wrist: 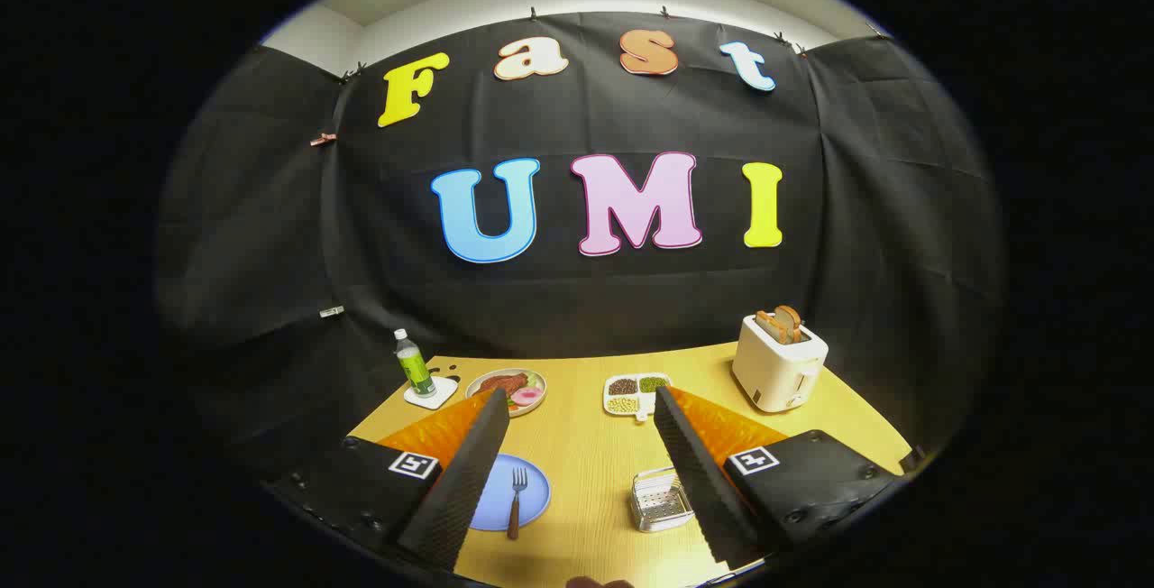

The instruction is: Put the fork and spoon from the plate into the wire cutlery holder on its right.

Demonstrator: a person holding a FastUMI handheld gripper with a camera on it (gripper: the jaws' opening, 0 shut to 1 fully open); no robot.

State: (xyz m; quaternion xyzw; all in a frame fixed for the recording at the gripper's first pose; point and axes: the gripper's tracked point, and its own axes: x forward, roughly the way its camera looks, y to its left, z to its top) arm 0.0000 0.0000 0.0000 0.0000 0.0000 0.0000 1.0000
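The hand-held gripper (577,408) hung wide open above the yellow wooden worktop (586,453), gripping nothing. A brown-handled metal fork (516,502) lay on the round blue plate (518,493) at seven o'clock between its fingers. The small wire cutlery holder (658,500) stood at five o'clock.

Gripper (577,471) held high over the near edge of the tabletop (586,453), tilted down toward it. Fingers (464,475) spread wide apart, gripping nothing, each slanting inward toward the far edge, with bare tabletop showing in the gap. Fingertips hung in the air, touching nothing.
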